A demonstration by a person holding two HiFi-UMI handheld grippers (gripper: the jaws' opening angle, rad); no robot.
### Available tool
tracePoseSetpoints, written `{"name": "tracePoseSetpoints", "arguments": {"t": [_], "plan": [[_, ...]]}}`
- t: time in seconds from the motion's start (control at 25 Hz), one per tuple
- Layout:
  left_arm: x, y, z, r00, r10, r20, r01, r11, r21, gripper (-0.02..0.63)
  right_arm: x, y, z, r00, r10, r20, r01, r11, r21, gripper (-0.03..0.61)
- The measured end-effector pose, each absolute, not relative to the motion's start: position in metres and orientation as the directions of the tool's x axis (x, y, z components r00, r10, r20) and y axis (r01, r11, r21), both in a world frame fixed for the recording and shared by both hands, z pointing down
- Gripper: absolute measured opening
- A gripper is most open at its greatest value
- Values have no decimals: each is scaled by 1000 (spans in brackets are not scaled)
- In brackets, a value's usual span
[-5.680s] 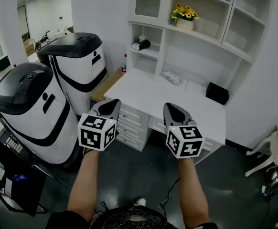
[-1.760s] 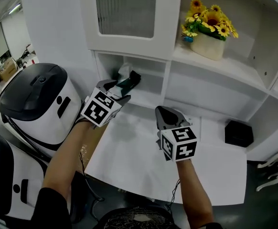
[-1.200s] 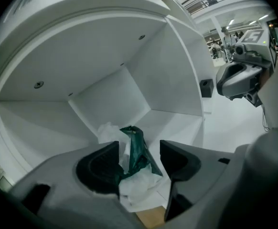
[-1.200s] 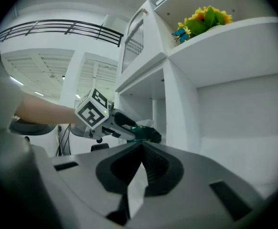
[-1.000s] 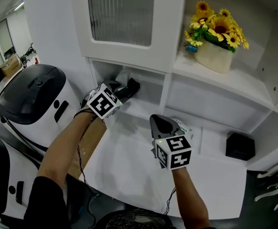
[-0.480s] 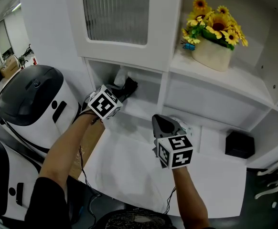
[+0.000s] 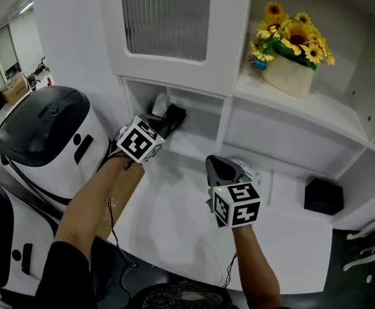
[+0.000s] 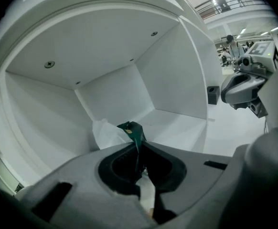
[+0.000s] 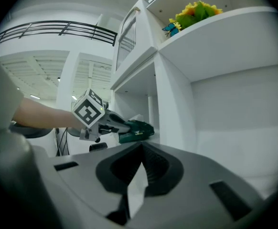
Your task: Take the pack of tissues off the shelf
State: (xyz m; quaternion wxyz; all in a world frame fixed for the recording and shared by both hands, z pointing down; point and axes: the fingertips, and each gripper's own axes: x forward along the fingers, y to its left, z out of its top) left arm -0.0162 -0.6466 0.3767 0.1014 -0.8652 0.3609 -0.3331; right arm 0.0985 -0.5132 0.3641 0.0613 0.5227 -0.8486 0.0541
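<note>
Okay, lower centre of the head view: right gripper [image 7: 218, 166], jaws pressed together with nothing in them, over the white desk [image 7: 174, 230]. Left of centre, left gripper [image 7: 166, 119] reaches into the low shelf cubby [image 7: 197, 148], jaws pinching the dark green pack of tissues [image 7: 175, 114] by its wrapper edge. The pack's long axis runs lower left to upper right, far end into the cubby. Sunflowers [image 7: 290, 34] upper right; white room.

The tissues [image 7: 173, 116] sit in the left shelf [image 7: 195, 148]. The flowers [image 7: 292, 36] stand higher, on the right. The bin [image 7: 46, 124] stands left of the desk [image 7: 174, 221].
</note>
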Motion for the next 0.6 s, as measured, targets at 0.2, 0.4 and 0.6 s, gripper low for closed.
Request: {"name": "tracePoseSetpoints", "arguments": {"t": [0.2,0.4,0.6], "plan": [[-27,-638,366,528,-706,472,-581,-706,-406,14,91,-506,366,-447,-879,165,-893,449,-27,5],[-32,-622,355,541,-713,446,-586,-700,-408,14,88,-496,362,-439,-884,163,-897,441,-22,5],[-40,-605,342,557,-724,408,-606,-689,-397,14,80,-483,357,-436,-885,161,-898,440,-11,5]]}}
